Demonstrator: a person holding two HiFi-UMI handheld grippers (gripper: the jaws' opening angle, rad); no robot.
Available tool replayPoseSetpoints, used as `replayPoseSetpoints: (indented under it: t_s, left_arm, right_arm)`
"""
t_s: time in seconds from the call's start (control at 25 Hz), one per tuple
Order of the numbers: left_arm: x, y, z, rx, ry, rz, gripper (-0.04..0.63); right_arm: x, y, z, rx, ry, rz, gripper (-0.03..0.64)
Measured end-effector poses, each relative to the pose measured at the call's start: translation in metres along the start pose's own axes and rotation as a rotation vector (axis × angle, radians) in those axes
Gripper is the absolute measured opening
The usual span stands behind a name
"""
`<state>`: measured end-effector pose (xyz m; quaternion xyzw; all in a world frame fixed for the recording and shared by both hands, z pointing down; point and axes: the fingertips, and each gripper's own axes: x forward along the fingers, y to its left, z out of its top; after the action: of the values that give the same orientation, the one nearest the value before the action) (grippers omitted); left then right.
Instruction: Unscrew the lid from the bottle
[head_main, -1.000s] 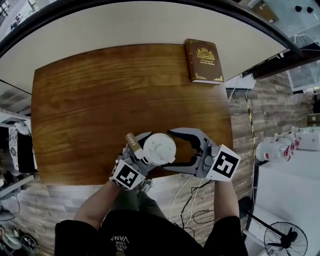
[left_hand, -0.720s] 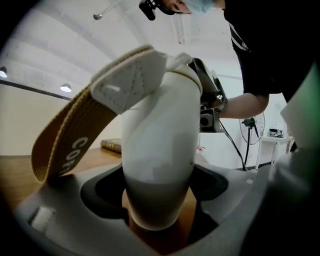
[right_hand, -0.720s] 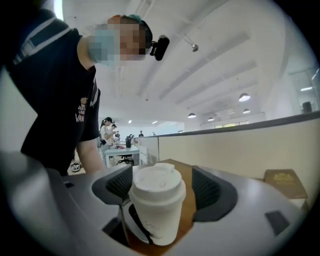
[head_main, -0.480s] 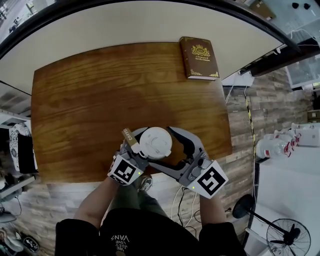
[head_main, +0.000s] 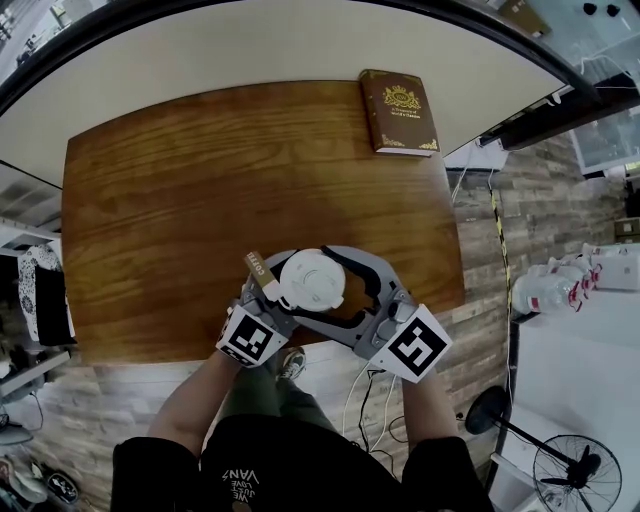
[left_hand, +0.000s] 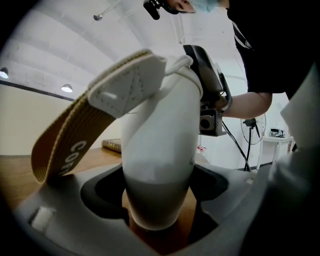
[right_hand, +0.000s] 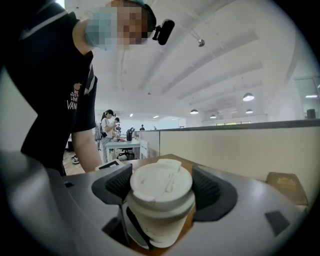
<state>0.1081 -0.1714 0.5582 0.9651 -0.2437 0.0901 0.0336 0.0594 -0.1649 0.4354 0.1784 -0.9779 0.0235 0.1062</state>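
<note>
Head view: brown wooden table (head_main: 200, 180), grain running side to side, set over a wood-plank floor (head_main: 480, 240). A dark brown hardback book with gold ornament (head_main: 400, 112) lies flat at the far right corner, well apart from the work

White rounded bottle (left_hand: 157, 150) stands upright at the near edge of the table, just in front of the person. Whether its base rests on the wood cannot be told

Left gripper (head_main: 285, 300) is clenched on the bottle body. In the left gripper view (left_hand: 157, 200) the grey jaws sit tight on either side of the lower body, with wood showing beneath. Its marker cube (head_main: 250, 340) faces up at the near side

A tan woven strap with white lettering (left_hand: 75, 145), joined to a white stitched tab near the bottle top, hangs out to the left. From above it shows as a short tan strip (head_main: 260, 272) just left of the lid

White round flip-top lid (head_main: 312, 279) is seated on the bottle, not yet off. Right gripper (head_main: 315, 285) curves round it from the right. In the right gripper view (right_hand: 162, 187) the two dark ribbed pads (right_hand: 114, 186) press the lid (right_hand: 161, 182) from both sides, so it is grasping the lid. Bottle body (right_hand: 160, 225) drops away below the jaws

Book edge (right_hand: 286, 186) shows at the far right of that view, in front of a beige partition (right_hand: 230, 150)
</note>
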Motion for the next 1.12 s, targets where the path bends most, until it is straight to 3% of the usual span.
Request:
replayPoseSetpoints:
  t_s: [0.32,0.68,1.12]
  left_arm:
    - [-0.002,0.0,0.0,0.001,-0.003,0.004,0.379]
    - [0.0,-0.001,-0.001,0.016,0.005,-0.004,0.38]
    - [0.001,-0.003,-0.011,0.012,0.032,-0.015,0.38]
  right_arm:
    - [0.002,0.002,-0.003,-0.001,0.034,0.014,0.342]
    - [0.001,-0.001,-0.003,0.017,0.057,-0.081,0.344]
    - [0.0,-0.003,-0.002,0.02,0.068,-0.103,0.344]
